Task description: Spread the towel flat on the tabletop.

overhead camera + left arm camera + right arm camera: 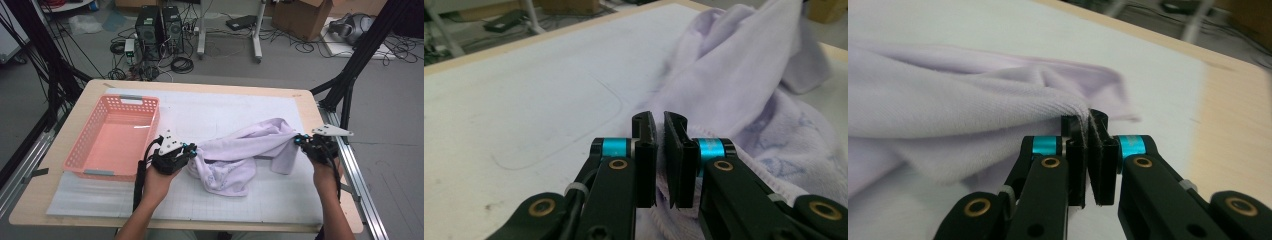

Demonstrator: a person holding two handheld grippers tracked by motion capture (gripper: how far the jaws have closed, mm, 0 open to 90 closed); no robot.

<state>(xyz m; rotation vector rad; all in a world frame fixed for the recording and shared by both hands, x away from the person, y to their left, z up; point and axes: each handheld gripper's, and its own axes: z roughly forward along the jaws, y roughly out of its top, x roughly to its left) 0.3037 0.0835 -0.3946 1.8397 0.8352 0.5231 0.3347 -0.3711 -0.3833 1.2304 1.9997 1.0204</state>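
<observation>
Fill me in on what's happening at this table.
A person holds a two-jaw gripper in each hand and works a crumpled pale lilac towel on the white mat. The right gripper is shut on one towel edge, pulled toward the table's right side. The left gripper is shut on the other end, beside the empty pink plastic basket.

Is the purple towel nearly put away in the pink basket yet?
Not yet. Done: both claws have grabbed the towel, the left claw at one end, the right claw at the other. Now it's lifted between them, still bunched. Left: the basket holds nothing so far.
</observation>
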